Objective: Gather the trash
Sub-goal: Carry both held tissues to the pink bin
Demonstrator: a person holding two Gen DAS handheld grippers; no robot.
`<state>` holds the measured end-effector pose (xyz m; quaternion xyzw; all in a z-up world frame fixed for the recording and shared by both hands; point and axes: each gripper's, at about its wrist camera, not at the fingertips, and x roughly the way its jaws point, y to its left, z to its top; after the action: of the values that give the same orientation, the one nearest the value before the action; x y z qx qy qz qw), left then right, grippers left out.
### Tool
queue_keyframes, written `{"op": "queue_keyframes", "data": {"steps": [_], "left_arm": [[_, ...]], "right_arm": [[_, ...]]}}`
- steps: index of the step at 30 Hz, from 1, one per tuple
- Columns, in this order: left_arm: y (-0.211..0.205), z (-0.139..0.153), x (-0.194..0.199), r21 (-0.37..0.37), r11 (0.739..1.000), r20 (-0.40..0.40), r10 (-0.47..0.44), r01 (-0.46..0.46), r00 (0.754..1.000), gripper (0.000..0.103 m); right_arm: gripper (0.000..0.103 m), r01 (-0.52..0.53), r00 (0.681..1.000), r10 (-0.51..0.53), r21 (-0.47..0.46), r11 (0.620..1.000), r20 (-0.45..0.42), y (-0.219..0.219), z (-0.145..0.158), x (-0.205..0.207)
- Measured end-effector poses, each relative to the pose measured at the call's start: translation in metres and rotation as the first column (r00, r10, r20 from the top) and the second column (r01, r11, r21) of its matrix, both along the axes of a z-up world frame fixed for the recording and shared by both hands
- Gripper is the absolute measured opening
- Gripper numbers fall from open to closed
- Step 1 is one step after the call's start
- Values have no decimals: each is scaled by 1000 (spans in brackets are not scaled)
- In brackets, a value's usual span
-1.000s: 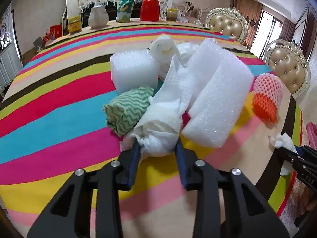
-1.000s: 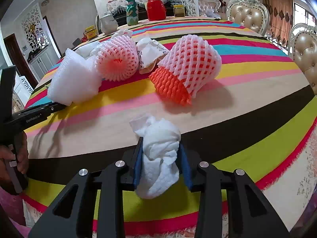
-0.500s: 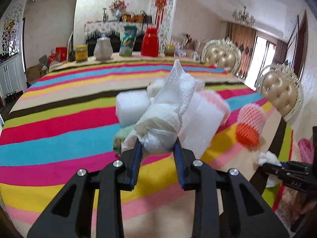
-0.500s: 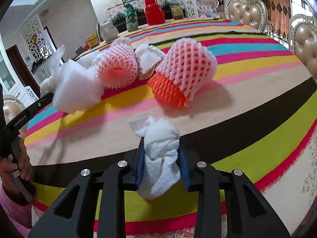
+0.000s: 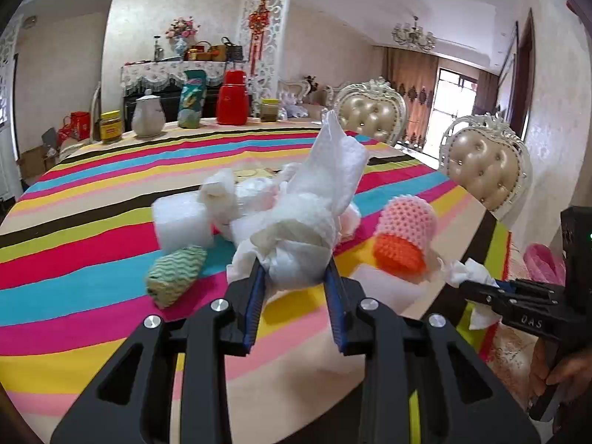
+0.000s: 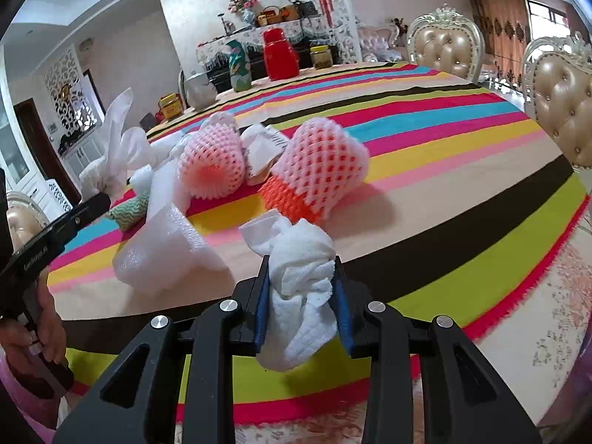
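My left gripper [image 5: 296, 270] is shut on a crumpled white paper towel [image 5: 310, 222] and holds it above the striped table [image 5: 74, 229]. My right gripper [image 6: 301, 270] is shut on a white tissue wad [image 6: 303, 277] near the table's front edge. On the table lie a pink-and-orange foam fruit net [image 6: 318, 170], a second pink foam net [image 6: 212, 164], white foam sheets [image 6: 162, 248], a white foam block [image 5: 181, 222] and a green zigzag cloth [image 5: 174, 273]. The right gripper with its tissue shows in the left wrist view [image 5: 477, 281].
At the table's far edge stand a red jug [image 5: 232, 98], a green packet [image 5: 191, 98], a grey teapot [image 5: 148, 116] and jars [image 5: 110, 125]. Padded chairs [image 5: 484, 170] stand at the right. A pink object [image 5: 544, 262] sits beyond the table's right edge.
My left gripper has lifted the paper towel off the pile and pulled back; a foam sheet now lies nearer the front edge. The right gripper has kept its tissue and shifted slightly.
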<state>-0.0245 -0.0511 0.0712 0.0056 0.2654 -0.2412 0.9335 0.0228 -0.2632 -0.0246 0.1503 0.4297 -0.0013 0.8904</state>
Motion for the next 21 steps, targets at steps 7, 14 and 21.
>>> {"op": "queue_keyframes", "data": {"steps": [7,14,21], "left_arm": [[-21,4,-6,10,999,11,-50,50,999,30],[-50,5,-14,31,991,16,-129,129,991,30],[-92,-1,-18,63,973,-1,-222,222,975,30]], "right_arm": [[33,39,999,-39,5,999,25,-19,4,-10],[33,86,995,-85,-3,996,47,-37,9,-22],[33,151,987,-149,-31,988,68,-64,13,-40]]}}
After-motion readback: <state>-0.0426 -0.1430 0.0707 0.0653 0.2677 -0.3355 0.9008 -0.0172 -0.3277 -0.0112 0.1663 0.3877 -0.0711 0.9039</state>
